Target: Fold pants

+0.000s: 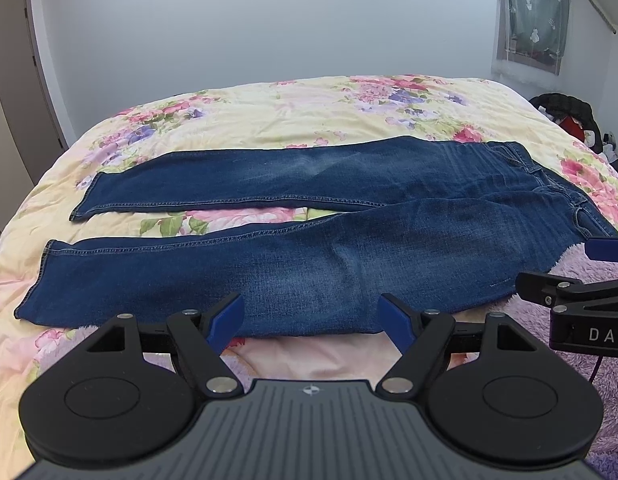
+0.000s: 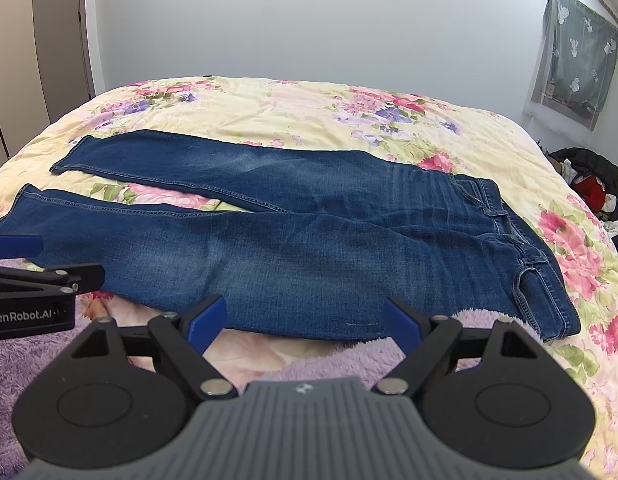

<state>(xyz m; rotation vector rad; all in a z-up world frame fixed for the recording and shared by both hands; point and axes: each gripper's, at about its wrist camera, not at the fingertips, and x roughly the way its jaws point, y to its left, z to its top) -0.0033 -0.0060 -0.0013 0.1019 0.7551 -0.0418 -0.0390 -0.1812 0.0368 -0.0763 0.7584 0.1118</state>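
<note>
Floral quilt (image 1: 269,120) covers the bed, with a purple fleece blanket (image 2: 329,360) at the near edge. Your jeans (image 1: 309,248) lie flat across the quilt: waistband to your right, legs running left, split in a narrow V with quilt showing between them. The near leg's edge sits just beyond both sets of fingertips. Your left gripper (image 1: 311,320) hovers just short of the near leg's knee area, blue pads (image 1: 227,320) spread wide, gripping nothing. Your right gripper (image 2: 305,322) is near the thigh, pads (image 2: 207,322) also wide apart, empty. Each gripper shows at the edge of the other's view.
</note>
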